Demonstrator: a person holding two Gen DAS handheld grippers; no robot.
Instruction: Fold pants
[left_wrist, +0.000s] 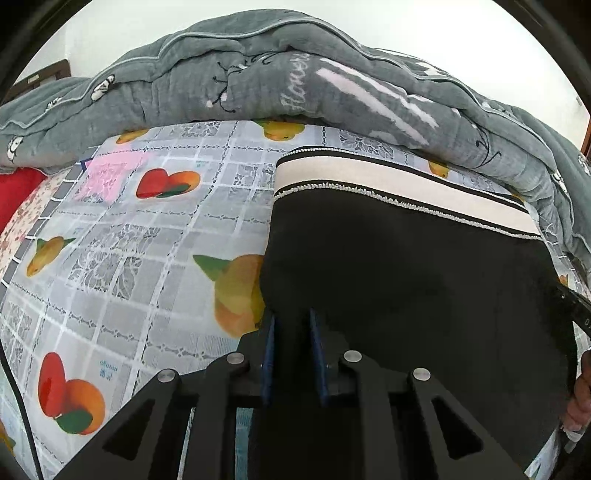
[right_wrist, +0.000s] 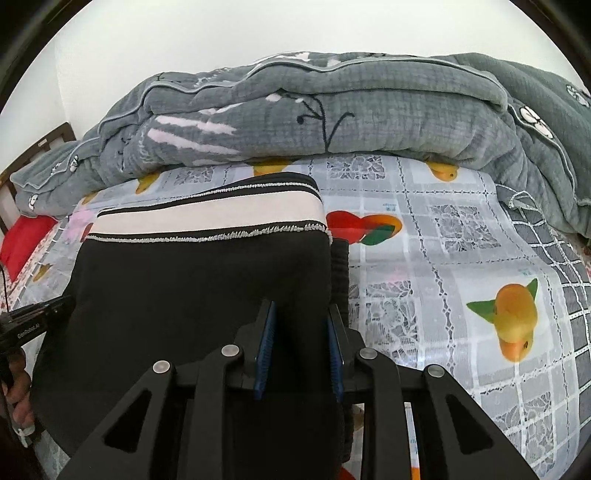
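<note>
Hidden/cut off: near end of the black pants (left_wrist: 406, 266) is running under both gripper bodies and out of frame, so legs and hems are not showing; fabric is too dark to read folds
Pants, place: lying on the fruit-print bed sheet (left_wrist: 122, 258), white-and-black striped waistband (left_wrist: 388, 184) pointing toward the grey quilt (left_wrist: 258, 74) bunched along the far side
Left gripper (left_wrist: 291, 325): jaws standing narrow, blue pads pinching black cloth at the pants' left edge
Right gripper (right_wrist: 301, 314): jaws narrow, blue pads (right_wrist: 266, 343) clamping black cloth near the right edge; a ribbed black strip (right_wrist: 340, 273) is peeking out just beside it
Cross views: right gripper's tip is poking in at the right rim of the left view, with part of a hand (left_wrist: 580, 402) below it; left gripper's body and a hand (right_wrist: 16, 391) are showing at the left rim of the right view, both cropped
Red cloth (right_wrist: 22, 240): at far left, mostly cut off, kind not telling
Counts: one pants, one waistband, two grippers, one quilt, one sheet, two hands partly seen
</note>
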